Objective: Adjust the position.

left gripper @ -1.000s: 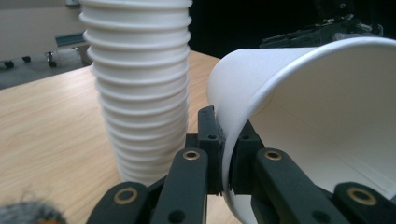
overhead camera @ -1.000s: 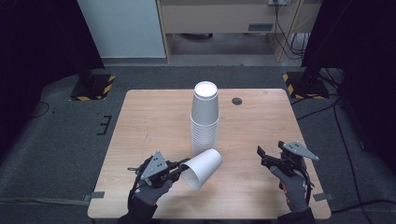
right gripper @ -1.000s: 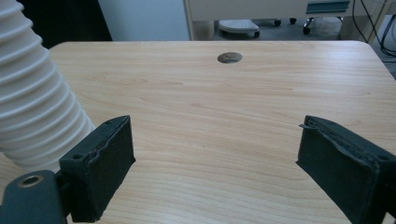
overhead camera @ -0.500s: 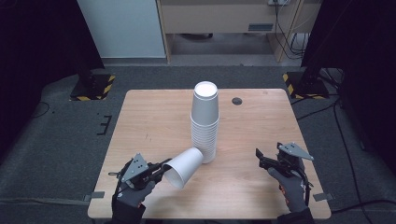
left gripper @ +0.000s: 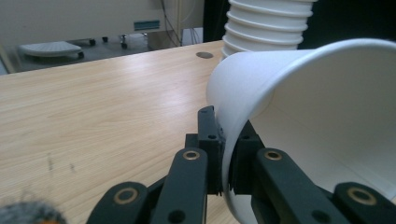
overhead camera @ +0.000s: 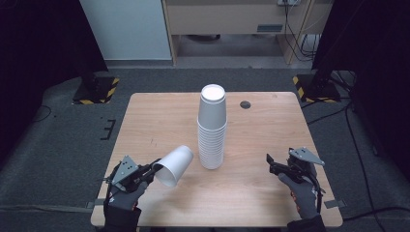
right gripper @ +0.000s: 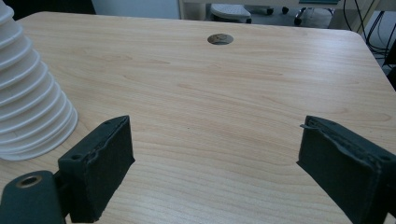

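**Tech:** One cup (overhead camera: 175,165) is off the stack (overhead camera: 212,128) and held in the left gripper (overhead camera: 151,168). Confirm the grip.

**Operator:** Confirmed. In the left gripper view the jaws are pinched on the cup's rim wall (left gripper: 227,154), one pad inside, one outside. The cup lies tilted, mouth toward the person, base pointing up and toward the stack.

**Tech:** Position relative to the stack?

**Operator:** Left of the stack's base and nearer the person, close to it but apart. A second ago the cup sat just in front of the stack's base, almost touching. It has since been carried left across the table (overhead camera: 159,121), level, with no visible lift.

**Tech:** Stack status?

**Operator:** Upright, rims nested, unmoved across the three high views. It stands mid-table, with the cable hole (overhead camera: 245,104) behind it to the right.

**Tech:** Right gripper (overhead camera: 272,165)?

**Operator:** Jaws wide, nothing between them; bare wood shows in the gap. It rests right of the stack, well apart, and has kept its place.

**Tech:** Assessment?

**Operator:** Separation looks complete: the cup is clear of the stack. Likely next step is turning the cup and setting it down left of the stack. Risk: a thin rim pinch may let the cup swing or crease.
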Motion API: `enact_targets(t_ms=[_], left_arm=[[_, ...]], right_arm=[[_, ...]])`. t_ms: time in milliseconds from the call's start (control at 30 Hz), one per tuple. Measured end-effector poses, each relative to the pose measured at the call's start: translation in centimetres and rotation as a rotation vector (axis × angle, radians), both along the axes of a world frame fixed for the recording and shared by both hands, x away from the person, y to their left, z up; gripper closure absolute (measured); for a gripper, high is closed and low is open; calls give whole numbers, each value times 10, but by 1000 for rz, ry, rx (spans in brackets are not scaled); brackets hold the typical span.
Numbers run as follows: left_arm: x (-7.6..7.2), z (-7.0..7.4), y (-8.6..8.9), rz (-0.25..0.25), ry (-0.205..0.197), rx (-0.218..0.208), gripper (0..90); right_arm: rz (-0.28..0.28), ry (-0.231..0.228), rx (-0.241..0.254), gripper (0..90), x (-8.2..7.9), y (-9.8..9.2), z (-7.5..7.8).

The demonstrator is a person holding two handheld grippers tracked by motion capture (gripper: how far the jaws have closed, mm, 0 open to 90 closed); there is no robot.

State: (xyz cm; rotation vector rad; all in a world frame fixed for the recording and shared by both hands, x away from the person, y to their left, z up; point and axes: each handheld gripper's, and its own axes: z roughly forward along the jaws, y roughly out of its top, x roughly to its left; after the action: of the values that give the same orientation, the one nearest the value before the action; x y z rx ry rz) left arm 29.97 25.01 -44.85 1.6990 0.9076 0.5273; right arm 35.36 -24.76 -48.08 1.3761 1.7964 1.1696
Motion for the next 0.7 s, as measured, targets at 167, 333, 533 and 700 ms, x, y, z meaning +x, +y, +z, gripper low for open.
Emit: enact_targets(t_ms=[167, 333, 533, 700], left_arm=[[2, 1, 11, 53, 14, -3, 852], [4, 2, 17, 98, 30, -1, 852], [6, 4, 21, 141, 65, 41, 851], [10, 4, 24, 155, 132, 71, 851]], right_arm=[[-4, 4, -11, 103, 1, -1, -1], [-9, 7, -12, 102, 2, -3, -1], [-13, 13, -25, 102, 3, -3, -3], [-16, 18, -35, 102, 3, -4, -4]])
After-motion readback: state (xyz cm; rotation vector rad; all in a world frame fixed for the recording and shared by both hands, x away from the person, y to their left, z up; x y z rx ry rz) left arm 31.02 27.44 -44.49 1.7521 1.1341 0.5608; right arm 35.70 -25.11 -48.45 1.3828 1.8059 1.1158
